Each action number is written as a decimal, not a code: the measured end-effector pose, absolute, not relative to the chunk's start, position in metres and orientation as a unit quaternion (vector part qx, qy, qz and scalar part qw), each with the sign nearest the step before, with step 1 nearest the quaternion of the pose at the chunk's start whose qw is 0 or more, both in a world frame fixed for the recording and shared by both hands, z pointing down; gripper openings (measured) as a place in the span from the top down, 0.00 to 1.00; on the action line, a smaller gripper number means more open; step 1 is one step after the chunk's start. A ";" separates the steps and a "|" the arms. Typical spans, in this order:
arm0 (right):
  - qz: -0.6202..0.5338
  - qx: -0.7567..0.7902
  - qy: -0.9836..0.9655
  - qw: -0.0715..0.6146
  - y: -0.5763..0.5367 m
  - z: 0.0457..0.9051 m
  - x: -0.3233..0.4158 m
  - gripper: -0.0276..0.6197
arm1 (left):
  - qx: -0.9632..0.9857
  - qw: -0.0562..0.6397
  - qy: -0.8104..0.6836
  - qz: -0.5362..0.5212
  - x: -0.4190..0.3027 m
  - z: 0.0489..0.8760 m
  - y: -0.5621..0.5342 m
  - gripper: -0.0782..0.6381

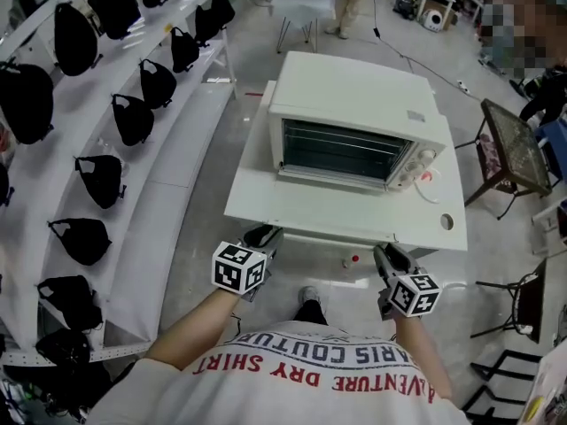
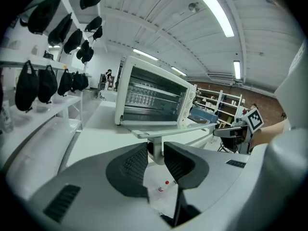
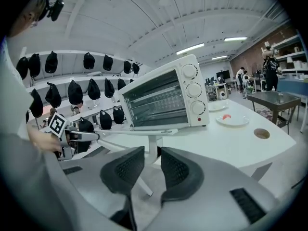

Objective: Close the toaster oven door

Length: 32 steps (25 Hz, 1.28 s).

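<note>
A white toaster oven (image 1: 354, 113) stands on a white pedestal table (image 1: 292, 211) ahead of me. Its glass front (image 1: 341, 149) looks upright, with wire racks showing through it; both gripper views show the same front (image 2: 149, 97) (image 3: 161, 102). My left gripper (image 1: 262, 235) hangs below the table's near edge at the left. My right gripper (image 1: 383, 253) hangs below it at the right. Both are well short of the oven. Each one's jaws (image 2: 155, 150) (image 3: 152, 158) stand a narrow gap apart with nothing between them.
White shelves with several black bags (image 1: 97, 180) run along the left. A plate with something red (image 1: 427, 184) lies right of the oven, and a round hole (image 1: 446, 222) sits in the tabletop. A dark side table (image 1: 514, 153) stands at the right. A red-capped item (image 1: 355, 258) lies on the floor.
</note>
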State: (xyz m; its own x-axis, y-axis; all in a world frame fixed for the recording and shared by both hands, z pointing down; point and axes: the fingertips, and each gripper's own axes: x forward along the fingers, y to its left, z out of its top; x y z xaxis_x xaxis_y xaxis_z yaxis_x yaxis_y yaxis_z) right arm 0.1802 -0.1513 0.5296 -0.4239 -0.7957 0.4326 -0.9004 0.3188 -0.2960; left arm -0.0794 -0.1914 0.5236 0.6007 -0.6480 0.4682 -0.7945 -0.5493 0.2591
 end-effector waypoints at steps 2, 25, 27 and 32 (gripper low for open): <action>0.251 0.528 -0.805 0.099 -0.153 0.522 0.180 0.78 | 0.866 0.220 -0.420 0.160 -0.080 0.515 -0.195 0.72; 0.218 0.534 -0.816 0.033 -0.199 0.438 0.189 0.78 | 0.868 0.185 -0.452 0.092 -0.074 0.430 -0.244 0.73; 0.216 0.532 -0.818 0.029 -0.204 0.433 0.191 0.78 | 0.867 0.183 -0.454 0.089 -0.073 0.425 -0.248 0.73; 0.207 0.529 -0.822 0.021 -0.215 0.423 0.192 0.78 | 0.867 0.179 -0.458 0.077 -0.072 0.415 -0.259 0.73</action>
State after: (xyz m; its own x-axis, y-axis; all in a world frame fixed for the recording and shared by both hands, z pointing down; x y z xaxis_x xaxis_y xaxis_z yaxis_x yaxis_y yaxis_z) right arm 0.1919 -0.2150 0.4229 -0.4387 -0.8620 0.2538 -0.8794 0.3536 -0.3189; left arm -0.0719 -0.2594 0.4154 0.5682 -0.7670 0.2981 -0.8223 -0.5164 0.2389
